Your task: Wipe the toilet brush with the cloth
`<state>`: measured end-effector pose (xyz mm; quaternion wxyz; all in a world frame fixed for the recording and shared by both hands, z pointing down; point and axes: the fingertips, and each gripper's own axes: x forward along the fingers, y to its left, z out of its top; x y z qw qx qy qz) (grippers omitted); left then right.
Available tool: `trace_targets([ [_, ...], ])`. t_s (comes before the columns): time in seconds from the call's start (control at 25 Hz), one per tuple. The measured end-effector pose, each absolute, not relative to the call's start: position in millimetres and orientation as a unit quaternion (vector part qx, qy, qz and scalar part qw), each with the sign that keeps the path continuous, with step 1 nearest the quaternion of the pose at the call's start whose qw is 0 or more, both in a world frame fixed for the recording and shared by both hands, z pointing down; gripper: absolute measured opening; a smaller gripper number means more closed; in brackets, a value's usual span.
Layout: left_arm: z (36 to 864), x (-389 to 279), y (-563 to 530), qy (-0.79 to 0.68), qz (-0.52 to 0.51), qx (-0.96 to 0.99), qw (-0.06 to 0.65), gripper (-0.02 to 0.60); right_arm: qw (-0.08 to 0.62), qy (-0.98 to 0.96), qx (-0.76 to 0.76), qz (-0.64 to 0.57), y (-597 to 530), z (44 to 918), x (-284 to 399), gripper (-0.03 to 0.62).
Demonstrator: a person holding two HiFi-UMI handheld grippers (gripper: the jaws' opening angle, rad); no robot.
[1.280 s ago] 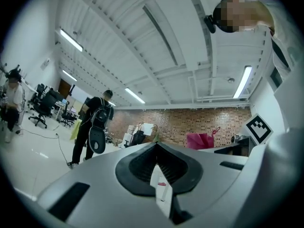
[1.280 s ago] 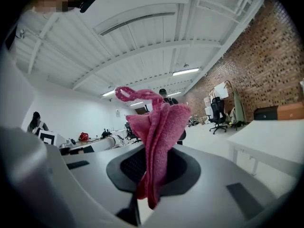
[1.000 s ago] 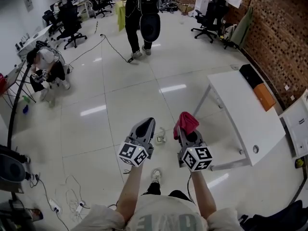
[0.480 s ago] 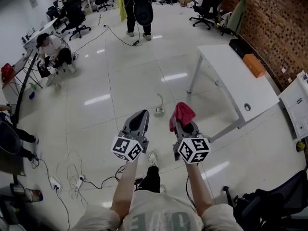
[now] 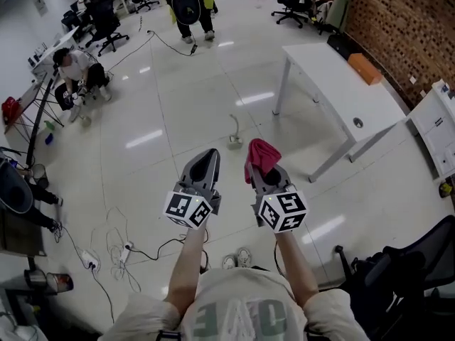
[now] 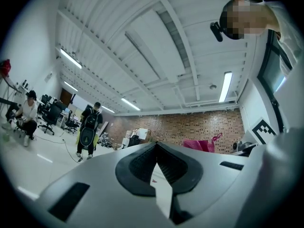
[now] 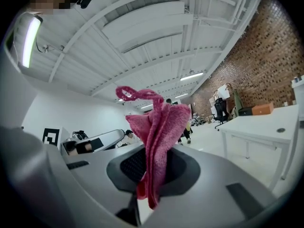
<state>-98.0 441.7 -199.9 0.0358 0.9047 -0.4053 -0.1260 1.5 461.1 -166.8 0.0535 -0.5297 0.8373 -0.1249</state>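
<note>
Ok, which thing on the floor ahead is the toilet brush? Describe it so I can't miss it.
Find the long white table by the brick wall. On the glossy floor to its left, just beyond the pink cloth, stands the small pale toilet brush. Nothing else stands on that patch: a thin curved handle rises from its squat base.

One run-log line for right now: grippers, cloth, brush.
left gripper: shut, empty | right gripper: shut on cloth | toilet brush: standing on floor ahead, apart from both | wipe: not yet started

Toilet brush on glossy floor
</note>
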Motion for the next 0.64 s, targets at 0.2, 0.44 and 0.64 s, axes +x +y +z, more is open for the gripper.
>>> trace_targets([
  [0.2, -208, -103, 457, -0.393, -0.135, 0.909, 0.028, 0.005, 0.045, 0.837, -0.533, -0.111, 479, -172, -10, 0.031],
  [0.44, -213, -119, 467, -0.385, -0.141, 0.912, 0.031, 0.003, 0.027, 0.836, -0.539, -0.102, 491, -174, -28, 0.031],
  [0.64, -209, -126, 467, -0.381, -0.143, 0.913, 0.032, 0.003, 0.022, 0.836, -0.539, -0.102, 490, -169, -41, 0.031],
])
